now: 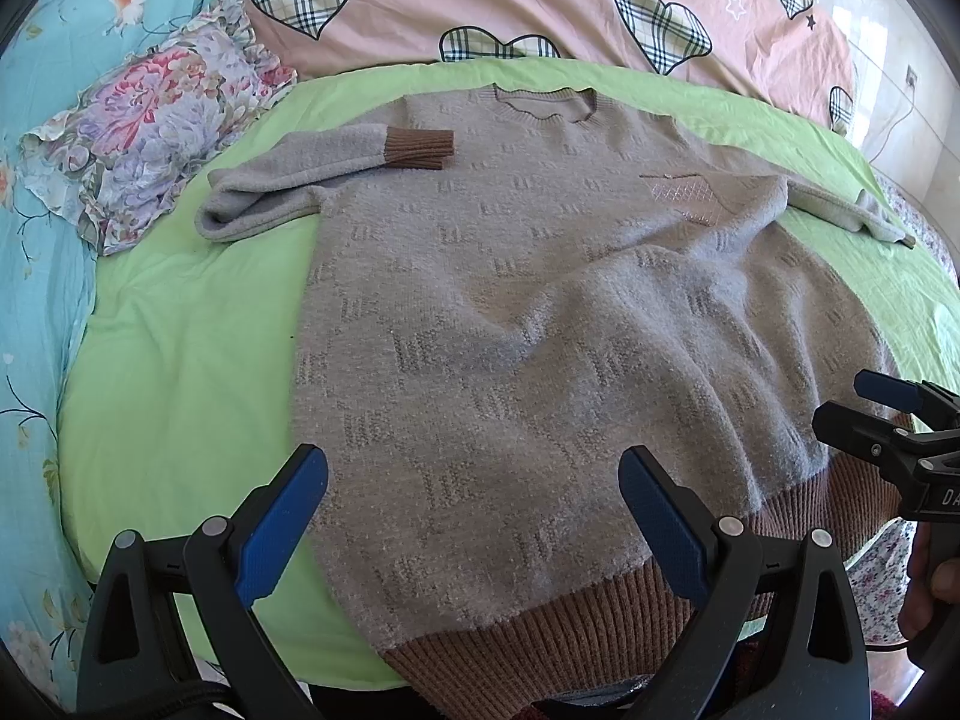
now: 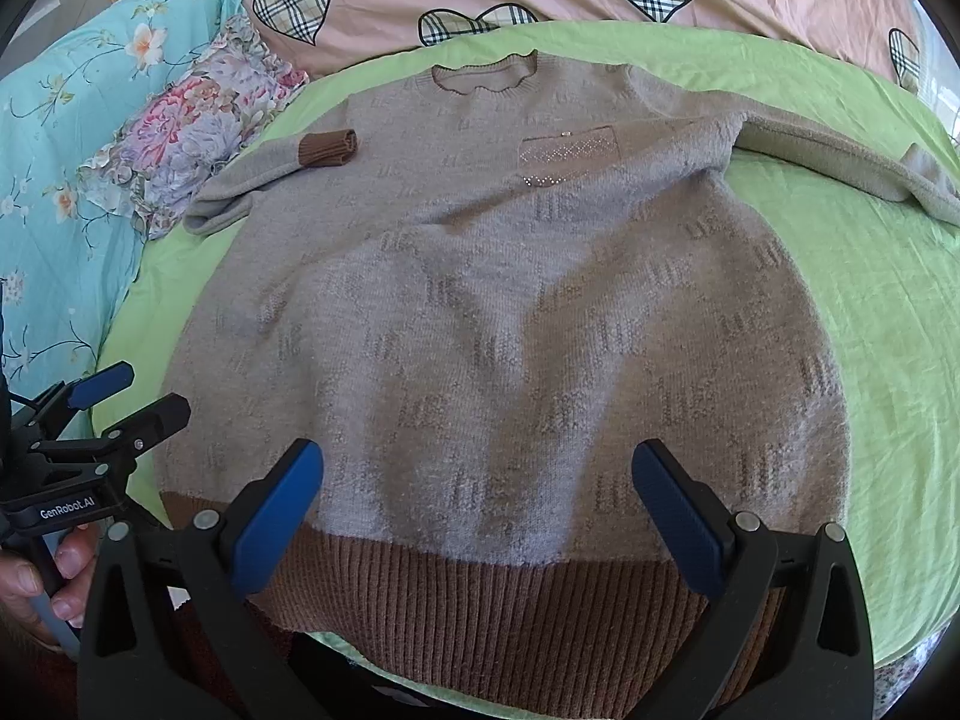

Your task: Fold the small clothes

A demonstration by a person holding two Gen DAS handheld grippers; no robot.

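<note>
Left wrist view: sweater (image 1: 528, 324) ahead, hem nearest, collar far; left gripper (image 1: 474, 528) and right gripper (image 2: 477, 525) both spread, empty.

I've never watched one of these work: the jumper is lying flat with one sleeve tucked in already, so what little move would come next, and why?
Probably the right gripper reaching toward the sleeve that lies stretched out on the green sheet, to fold it across the sweater. The other sleeve's brown cuff already rests on the chest, and both grippers, the left gripper too, are open and hold nothing.
</note>
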